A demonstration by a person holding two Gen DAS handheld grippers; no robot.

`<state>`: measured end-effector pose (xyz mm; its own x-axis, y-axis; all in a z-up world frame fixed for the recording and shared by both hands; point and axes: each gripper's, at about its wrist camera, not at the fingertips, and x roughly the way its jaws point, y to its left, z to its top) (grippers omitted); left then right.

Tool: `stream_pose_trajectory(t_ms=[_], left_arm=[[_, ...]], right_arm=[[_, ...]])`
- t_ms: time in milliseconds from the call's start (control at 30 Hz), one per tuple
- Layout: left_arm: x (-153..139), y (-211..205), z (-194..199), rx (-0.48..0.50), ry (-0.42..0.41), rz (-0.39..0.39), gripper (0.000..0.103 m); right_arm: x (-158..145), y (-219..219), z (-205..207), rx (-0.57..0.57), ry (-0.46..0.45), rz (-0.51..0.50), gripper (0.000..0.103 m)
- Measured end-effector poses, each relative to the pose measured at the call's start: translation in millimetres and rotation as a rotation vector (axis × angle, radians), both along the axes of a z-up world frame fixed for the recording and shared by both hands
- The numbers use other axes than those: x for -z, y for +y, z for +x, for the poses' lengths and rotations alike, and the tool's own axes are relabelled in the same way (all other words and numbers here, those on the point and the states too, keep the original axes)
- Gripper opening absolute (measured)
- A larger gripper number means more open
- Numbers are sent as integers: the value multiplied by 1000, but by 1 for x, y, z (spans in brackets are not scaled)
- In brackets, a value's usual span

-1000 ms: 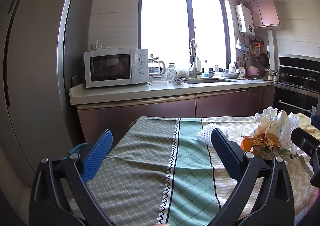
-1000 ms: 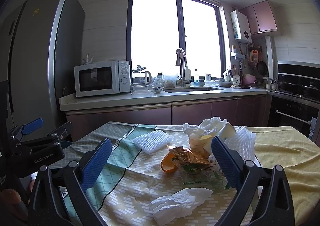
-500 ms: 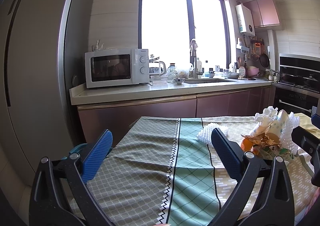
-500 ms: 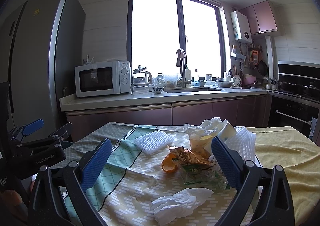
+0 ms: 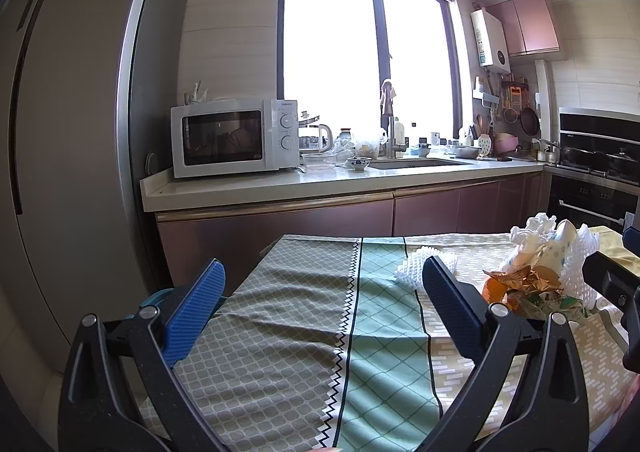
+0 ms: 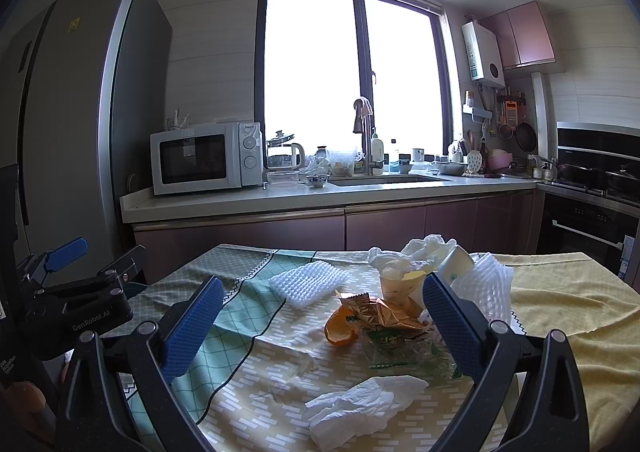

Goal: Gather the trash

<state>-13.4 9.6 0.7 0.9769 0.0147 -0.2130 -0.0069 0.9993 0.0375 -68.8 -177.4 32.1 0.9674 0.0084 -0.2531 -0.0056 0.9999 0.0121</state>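
Two grippers hover above the table [image 6: 560, 292], each with its jaws spread wide and holding nothing. Right gripper [image 6: 320, 316] faces the trash: a crumpled tissue [image 6: 360, 408] nearest, then an orange peel [image 6: 340, 330], foil wrapper [image 6: 384, 312] and clear packet [image 6: 404, 348], with a paper cup [image 6: 400, 284] and foam nets [image 6: 308, 284] behind. Left gripper [image 5: 320, 308] points at bare cloth, the pile [image 5: 532, 276] lying off to its right; the right tool thus seems better placed to begin. No bin is identifiable.
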Motion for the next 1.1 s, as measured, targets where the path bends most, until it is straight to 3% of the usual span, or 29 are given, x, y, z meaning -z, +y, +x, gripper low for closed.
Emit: stream_pose_trajectory(t_ms=[1100], left_arm=[[1, -5, 0, 1, -4, 2, 97]], right_arm=[[1, -3, 1, -7, 5, 11, 96]])
